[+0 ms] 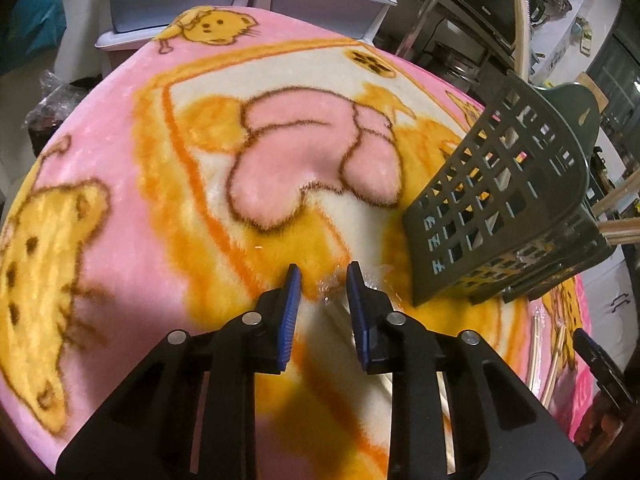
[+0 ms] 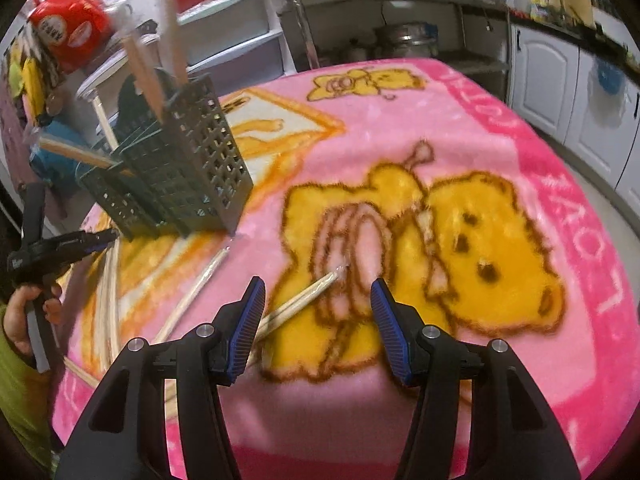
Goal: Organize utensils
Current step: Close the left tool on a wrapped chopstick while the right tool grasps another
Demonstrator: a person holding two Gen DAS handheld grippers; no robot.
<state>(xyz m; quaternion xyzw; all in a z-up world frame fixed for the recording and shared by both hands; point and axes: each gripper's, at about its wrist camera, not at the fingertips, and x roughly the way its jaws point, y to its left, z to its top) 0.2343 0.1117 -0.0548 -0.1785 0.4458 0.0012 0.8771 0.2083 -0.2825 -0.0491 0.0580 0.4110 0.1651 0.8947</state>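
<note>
Keeps right gripper (image 2: 318, 282) open at a middling width, low over the blanket-covered table (image 2: 520, 140), with nothing clamped. Straddles the far half of a wrapped pair (image 2: 304, 300) of chopsticks, likely lining up for a pinch across the shaft. Lies flat on the table, that pair, with its long axis diagonal in the right wrist view: crinkled wrapper tip up-right toward the bear print, near end down-left, slipping by the left-hand finger. Not square to the jaws yet, so probably needs a wrist roll before closing.

Holds left gripper (image 1: 324, 268) nearly closed but not clamped: shows a narrow gap, a crumpled wrapper end (image 1: 332, 280) in it, and blanket between that wrapper and one pad. Cannot tell how far the sticks inside run, since the finger hides them. Points down at the table just beside the caddy (image 1: 500, 200) foot, presumably to lift this pair next.

Stands near the table's left side in the right wrist view, the caddy, with a few stood sticks (image 2: 144, 72) leaning out of its top, so the goal reads as dropping each pair in end-first. Leaves loose sticks (image 2: 200, 280) flat between caddy and right gripper, running diagonally too, tips toward the caddy. More lie by the hand (image 2: 24, 312) at left; count unclear.
</note>
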